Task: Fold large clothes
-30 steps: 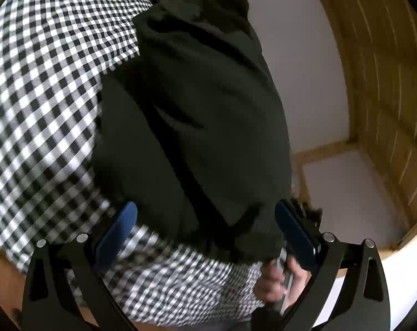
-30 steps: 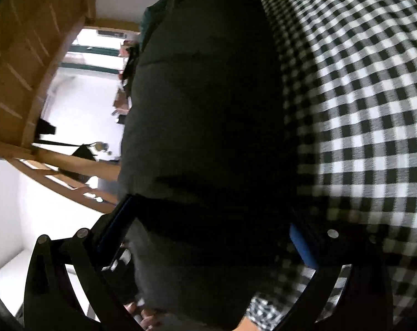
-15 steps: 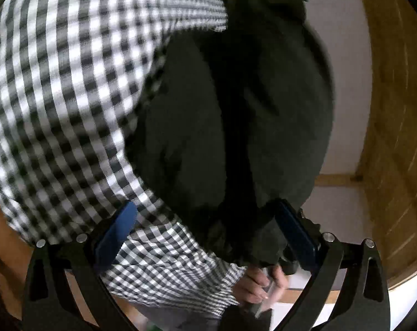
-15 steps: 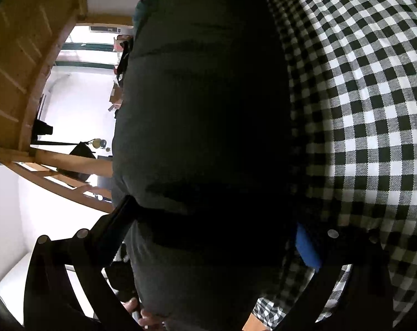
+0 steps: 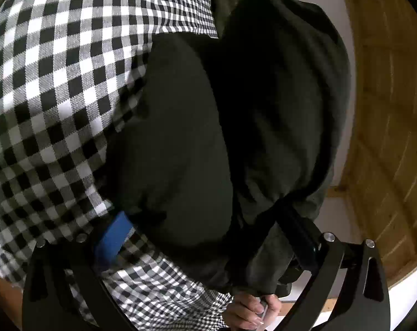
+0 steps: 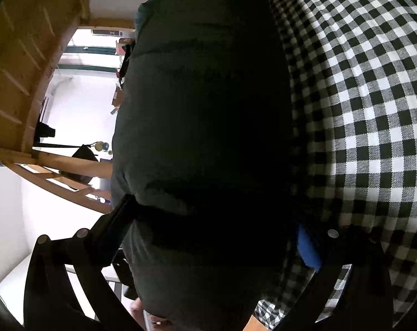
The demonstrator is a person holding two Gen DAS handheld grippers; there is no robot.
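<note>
A bulky dark green garment (image 5: 236,115) lies folded on a black-and-white checked cloth (image 5: 59,71). My left gripper (image 5: 205,229) stands wide, its blue-padded fingers (image 5: 111,234) on either side of the garment's near end. The garment fills the right wrist view (image 6: 203,127) too, and my right gripper (image 6: 214,231) straddles it with wide jaws. One blue pad (image 6: 306,245) shows at the right, pressed between garment and checked cloth (image 6: 368,88). Whether either gripper squeezes the bundle I cannot tell.
Wooden slatted panelling (image 5: 388,127) and a white wall (image 5: 343,187) lie to the right of the left wrist view. A wooden frame (image 6: 70,165) and a bright room (image 6: 78,104) show left in the right wrist view. A hand (image 5: 252,311) is at the bottom.
The left wrist view has swung so the garment sits further right and closer, covering its right finger. The right wrist view is almost unchanged, a little closer to the garment.
</note>
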